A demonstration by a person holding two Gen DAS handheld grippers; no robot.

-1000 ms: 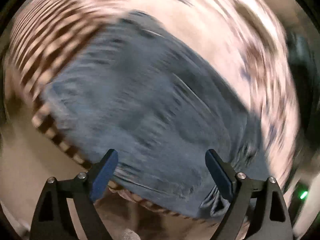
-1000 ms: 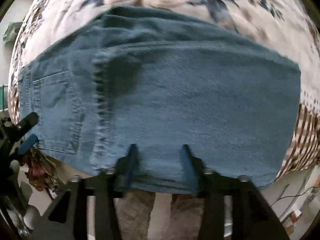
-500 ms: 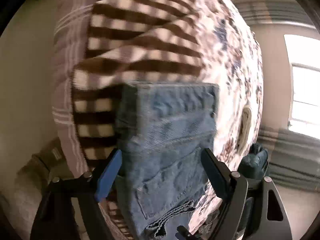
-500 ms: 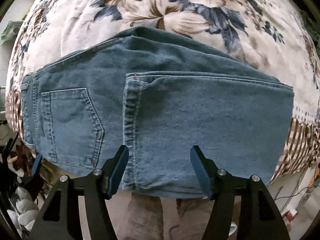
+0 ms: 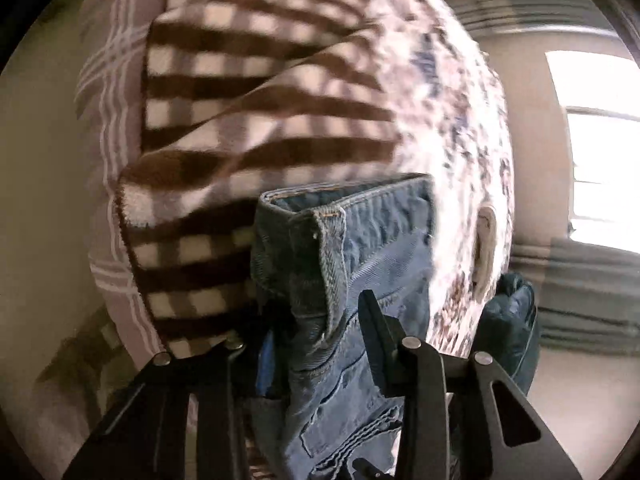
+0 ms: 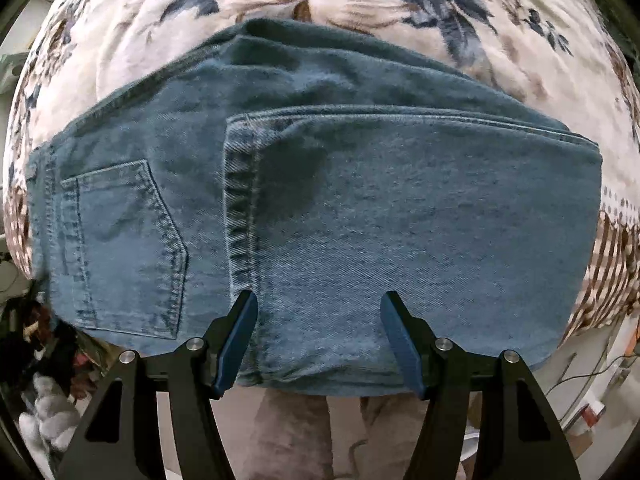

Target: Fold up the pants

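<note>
step: second fold about to start, judging by the legs already doubled over the seat; waistband end gripped, not lifted yet
next move: likely carry the waistband end across onto the folded part; needs the pinch to hold all layers, edges kept square
left gripper: closed narrow on the waistband end of the pants, denim bunched between the fingers
right gripper: fingers spread wide, holding nothing, over near edge of the pants
pants location: flat on floral bedspread, near bed edge; checked blanket beside
pants look: blue denim, back pocket up, leg hem lying across the middle, fairly smooth
</note>
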